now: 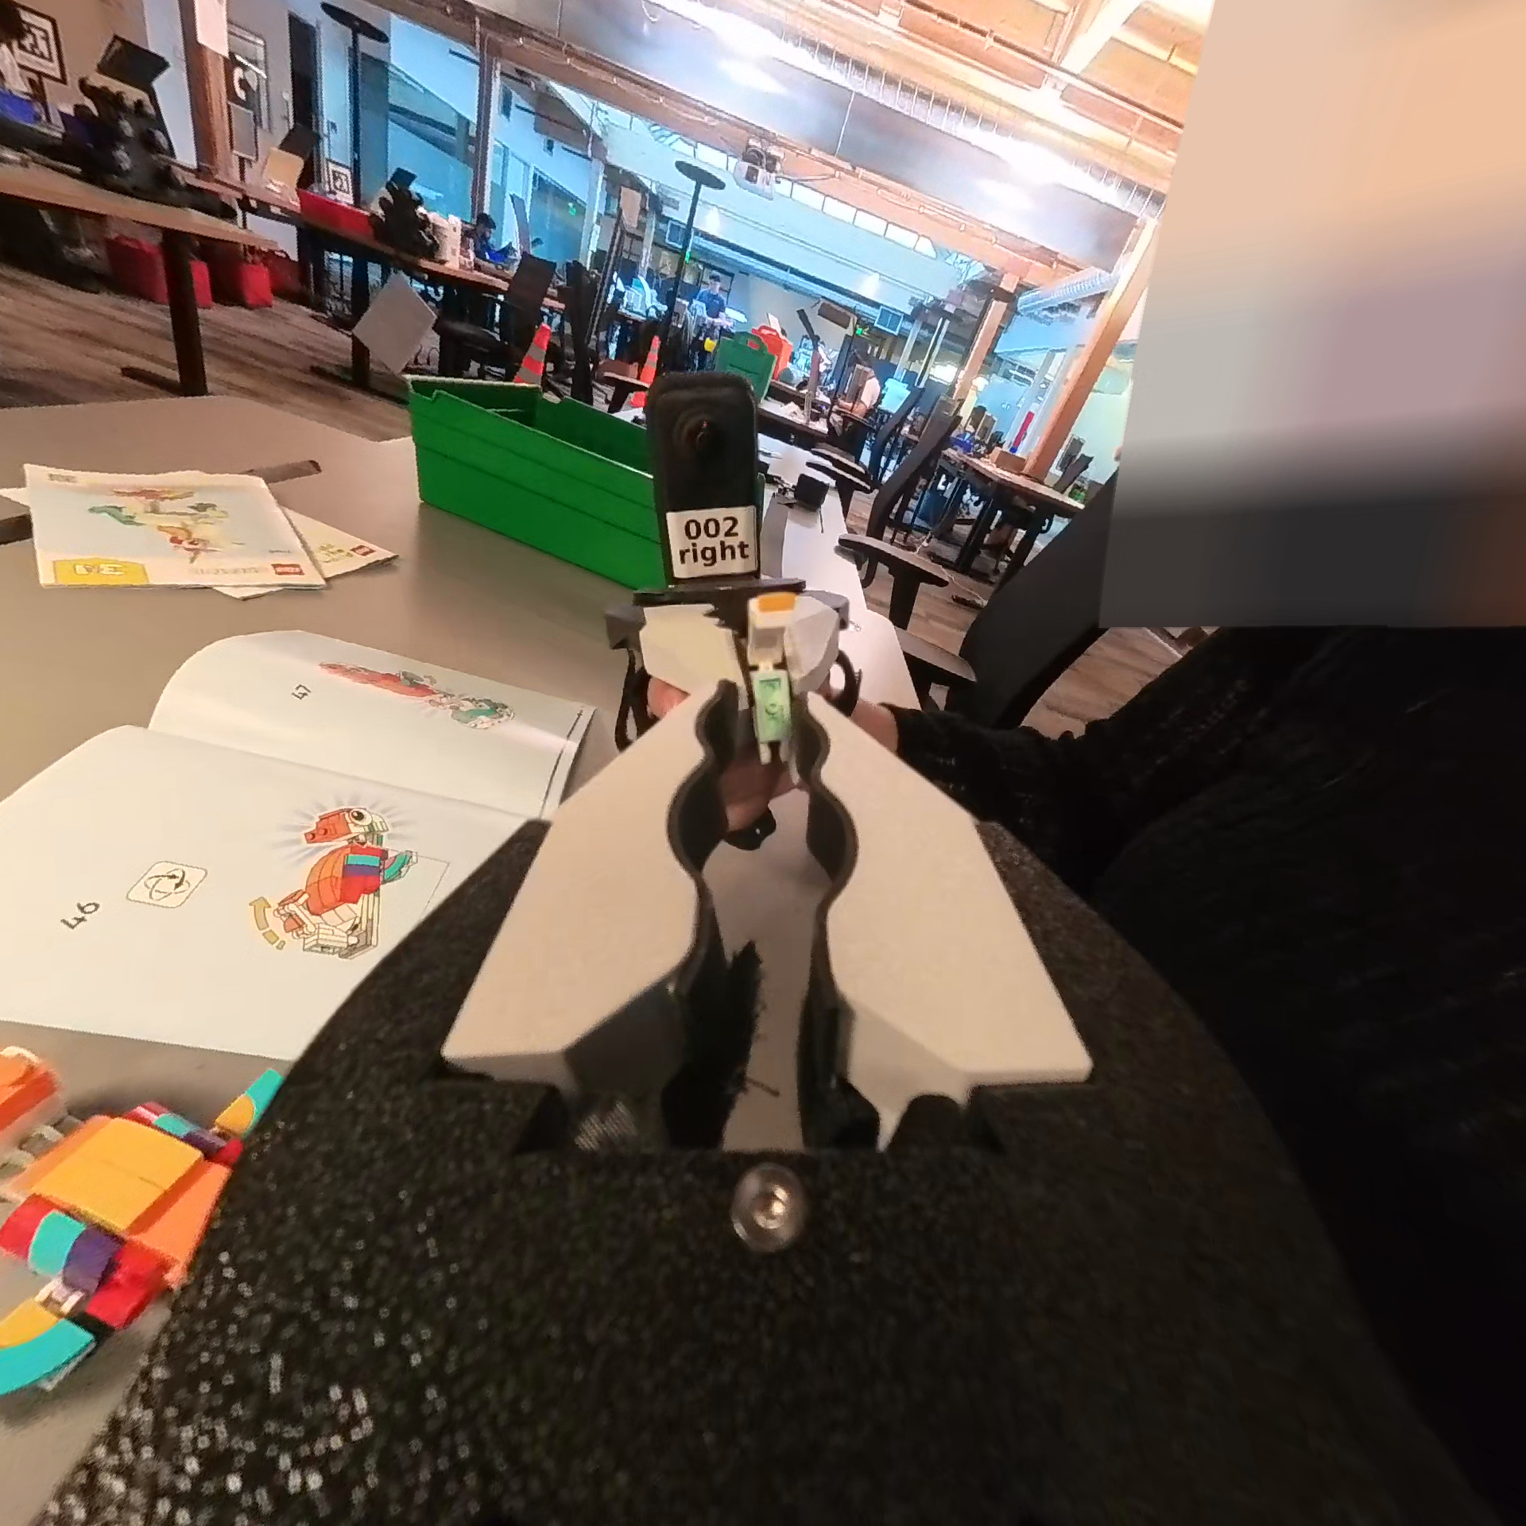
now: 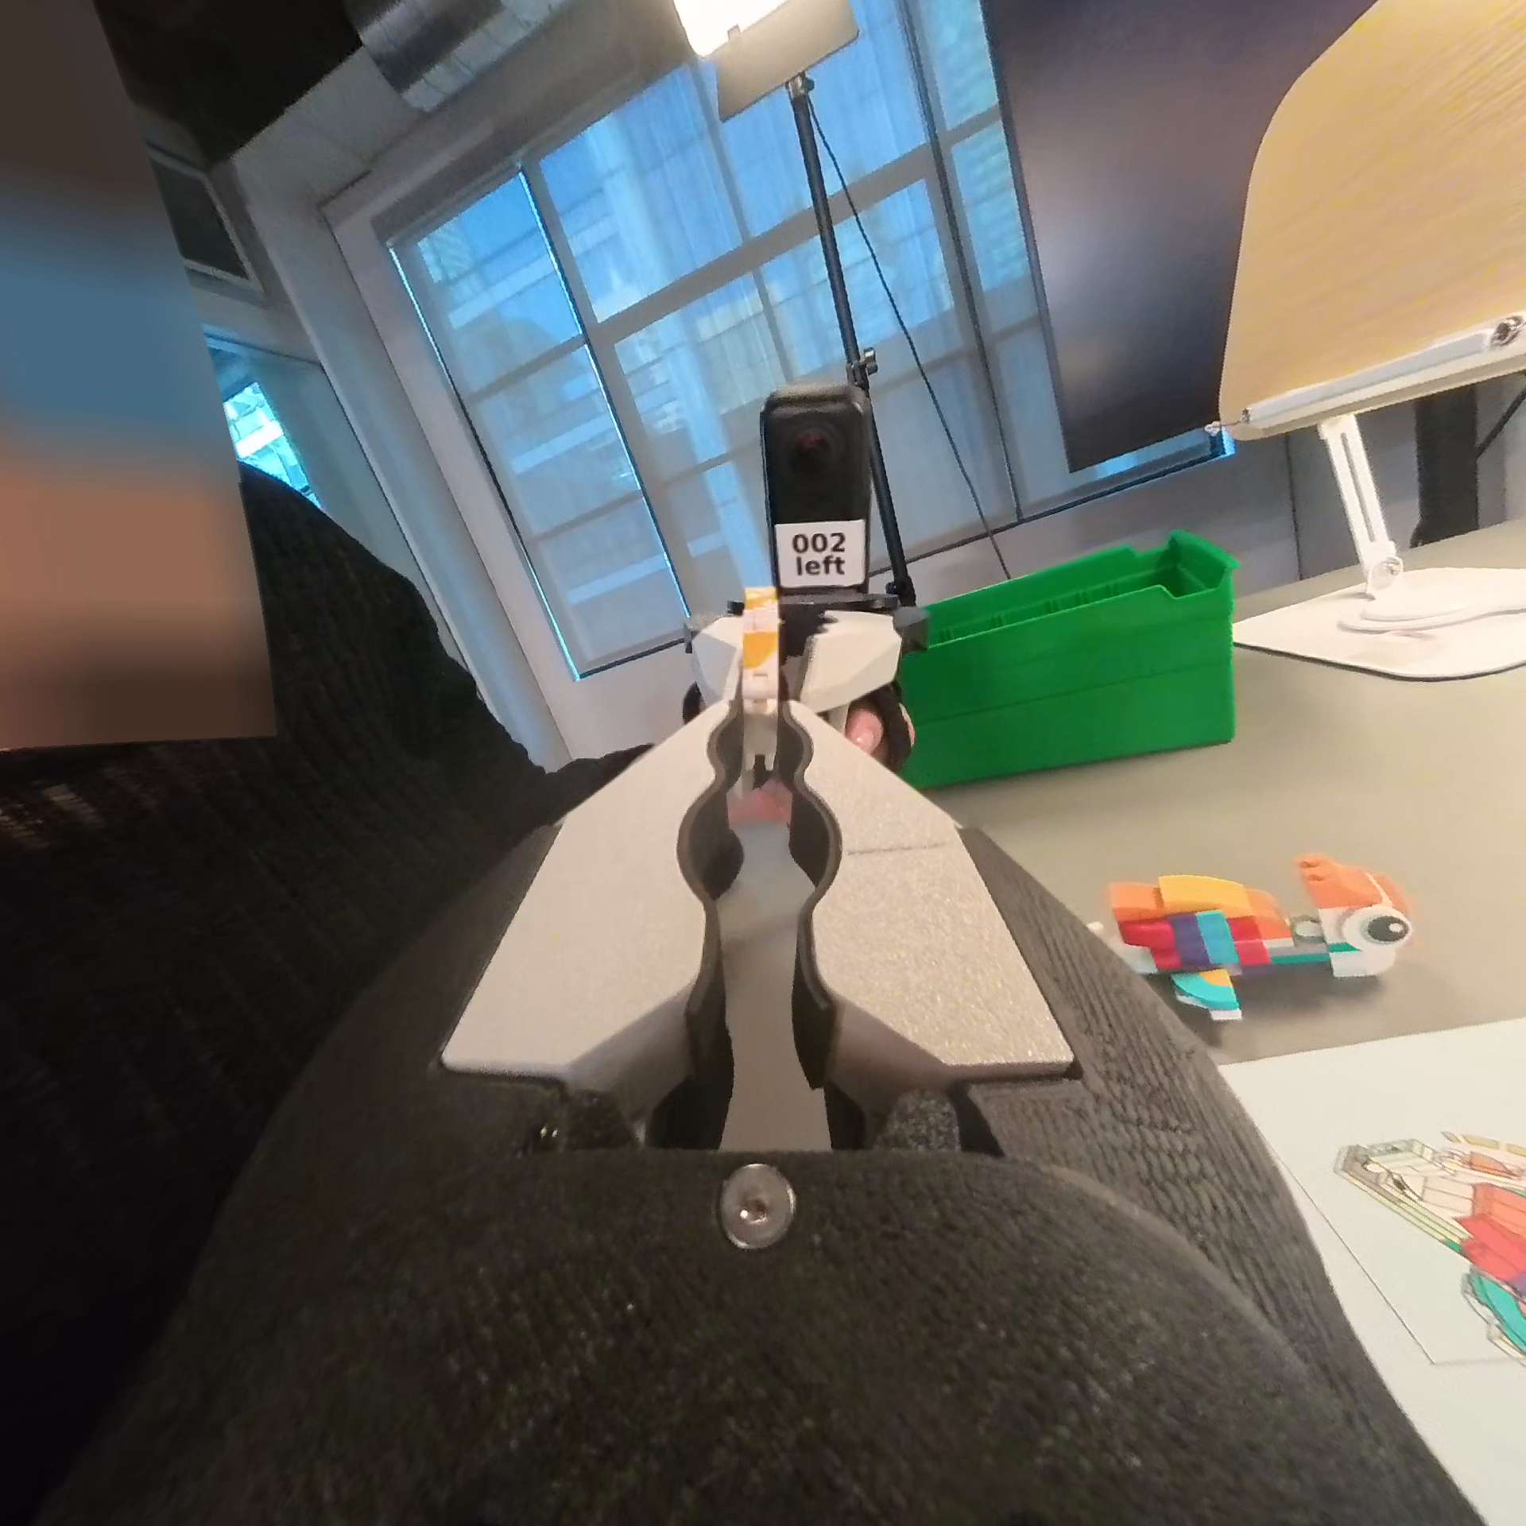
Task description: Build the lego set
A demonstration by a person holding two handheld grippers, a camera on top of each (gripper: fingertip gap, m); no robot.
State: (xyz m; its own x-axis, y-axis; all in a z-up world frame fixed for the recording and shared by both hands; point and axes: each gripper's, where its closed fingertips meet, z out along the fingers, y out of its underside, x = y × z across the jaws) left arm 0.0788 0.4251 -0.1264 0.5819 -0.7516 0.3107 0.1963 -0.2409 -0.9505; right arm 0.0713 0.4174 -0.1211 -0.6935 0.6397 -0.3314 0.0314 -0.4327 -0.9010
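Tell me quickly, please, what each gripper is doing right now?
Left gripper: shut on the small lego piece.
Right gripper: shut on the same small lego piece.

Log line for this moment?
left gripper: shut on small white-green-orange brick piece | right gripper: shut on same piece | colourful brick fish: on grey table

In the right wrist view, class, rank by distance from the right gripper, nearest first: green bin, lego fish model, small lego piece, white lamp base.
1. small lego piece, at the right gripper's tips
2. lego fish model, right, on the table
3. green bin, beyond, right
4. white lamp base, far right
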